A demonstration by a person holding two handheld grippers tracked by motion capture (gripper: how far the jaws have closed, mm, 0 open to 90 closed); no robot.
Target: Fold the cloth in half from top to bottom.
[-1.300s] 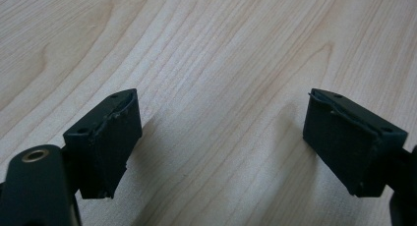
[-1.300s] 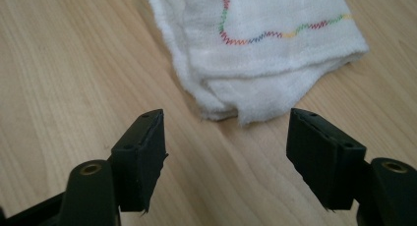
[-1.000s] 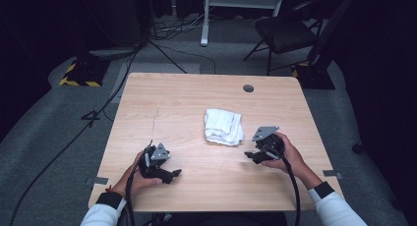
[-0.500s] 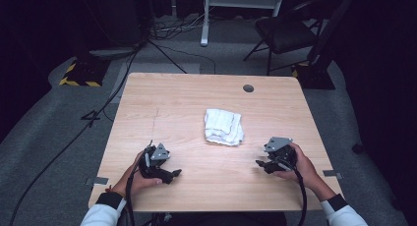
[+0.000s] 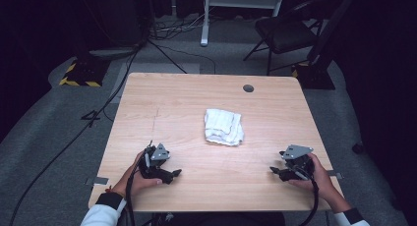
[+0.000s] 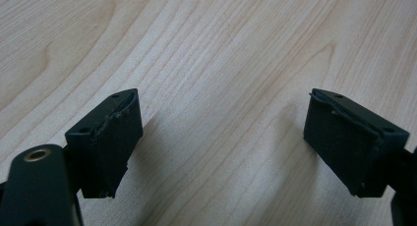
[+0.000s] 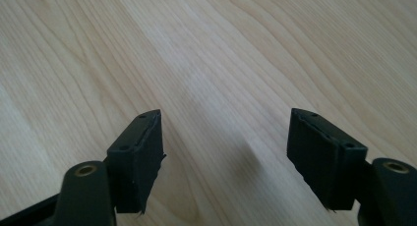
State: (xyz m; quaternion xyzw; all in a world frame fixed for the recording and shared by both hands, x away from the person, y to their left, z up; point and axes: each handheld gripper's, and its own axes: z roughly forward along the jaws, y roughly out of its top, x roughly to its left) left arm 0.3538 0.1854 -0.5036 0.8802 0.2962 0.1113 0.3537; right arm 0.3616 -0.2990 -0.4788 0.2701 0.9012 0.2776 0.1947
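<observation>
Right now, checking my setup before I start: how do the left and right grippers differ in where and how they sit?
The left gripper sits near the table's front-left, jaws pointing right; the right gripper sits near the front-right, jaws pointing left. The right gripper lies closer to the side edge than the left. Both are open, empty, low over bare wood, short of the cloth.

Light wood-grain bench [image 5: 187, 108], grey grommet [image 5: 248, 88] near far edge. White crumpled cloth [image 5: 223, 127] lies right of centre, flat on the bare top.
</observation>
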